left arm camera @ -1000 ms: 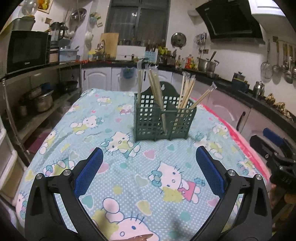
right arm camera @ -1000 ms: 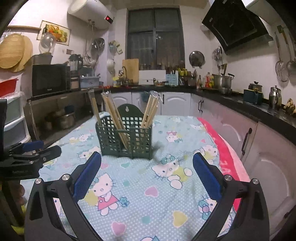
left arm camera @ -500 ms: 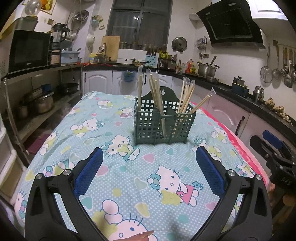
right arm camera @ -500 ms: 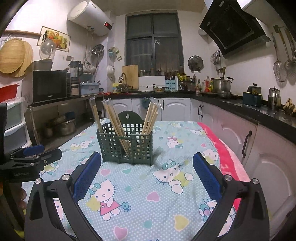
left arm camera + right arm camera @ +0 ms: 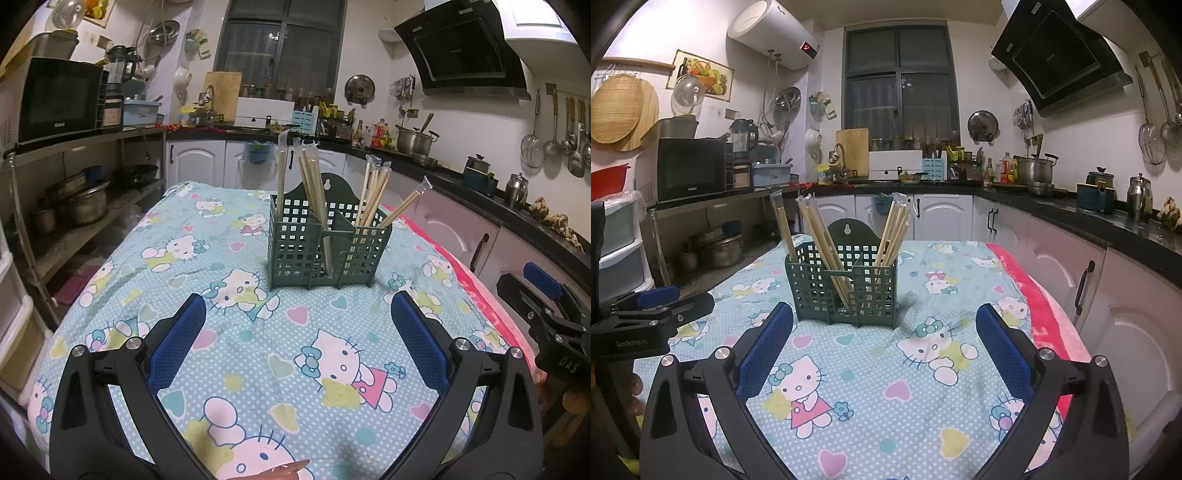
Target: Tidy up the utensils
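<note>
Left gripper (image 5: 298, 325) spread wide and empty, low over the cartoon-print tablecloth (image 5: 229, 332); right gripper (image 5: 884, 332) likewise parted, nothing between the blue pads (image 5: 764, 350)

Green lattice caddy (image 5: 327, 247) straight ahead of both grippers, past the fingertips and well clear of them, standing upright on the cloth. From the left wrist view, slightly right of centre; from the right wrist view, slightly left of centre, so roughly between the two tools. Wrapped chopsticks (image 5: 314, 192) standing in its compartments: a group leaning in the near-left cell, another fanned in the right cell, one pair (image 5: 404, 205) tilted far out over the right rim. No loose utensils visible on the cloth near either gripper

Looks close to finished, or paused between picks; hard to judge which. If tidying the outlier is the step in hand:
- Approach from above the rim, not from the side, to avoid nudging the light caddy across the soft cloth
- Pinch the tilted pair high on the wrapper, pads flat along its length
- Close gently; thin sticks roll and the plastic sleeve is slippery
- Steady the caddy wall with the other gripper if it starts to tip
- Lift only enough to clear the divider, then lower upright into the cell with its fellows
</note>
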Motion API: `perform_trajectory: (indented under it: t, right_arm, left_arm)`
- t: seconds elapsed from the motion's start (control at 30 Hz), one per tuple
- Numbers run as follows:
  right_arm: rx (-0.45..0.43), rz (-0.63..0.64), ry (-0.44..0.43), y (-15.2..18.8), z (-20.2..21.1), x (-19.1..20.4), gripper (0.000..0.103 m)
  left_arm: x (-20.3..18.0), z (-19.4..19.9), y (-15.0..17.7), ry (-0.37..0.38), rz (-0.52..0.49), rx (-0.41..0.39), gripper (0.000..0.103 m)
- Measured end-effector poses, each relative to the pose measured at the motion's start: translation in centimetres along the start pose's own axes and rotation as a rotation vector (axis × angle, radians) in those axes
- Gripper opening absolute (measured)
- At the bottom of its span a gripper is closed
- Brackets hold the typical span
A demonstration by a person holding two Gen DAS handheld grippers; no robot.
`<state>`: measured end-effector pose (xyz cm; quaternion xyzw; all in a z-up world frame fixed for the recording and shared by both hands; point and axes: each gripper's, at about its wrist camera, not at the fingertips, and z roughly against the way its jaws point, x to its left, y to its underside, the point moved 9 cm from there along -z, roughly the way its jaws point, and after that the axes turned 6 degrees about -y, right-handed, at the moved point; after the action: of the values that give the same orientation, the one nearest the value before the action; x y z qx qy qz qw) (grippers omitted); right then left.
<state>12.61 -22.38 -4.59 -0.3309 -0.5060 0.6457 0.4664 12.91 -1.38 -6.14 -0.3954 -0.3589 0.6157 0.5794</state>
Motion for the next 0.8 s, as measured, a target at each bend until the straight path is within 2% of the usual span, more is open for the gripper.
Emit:
perform_trajectory:
  t: [0.8]
  right_arm:
    - [-0.007, 0.001, -0.002, -0.08, 0.1, 0.1, 0.097]
  left_arm:
    - [0.07, 0.13, -0.02, -0.002, 0.001, -0.005, 0.092]
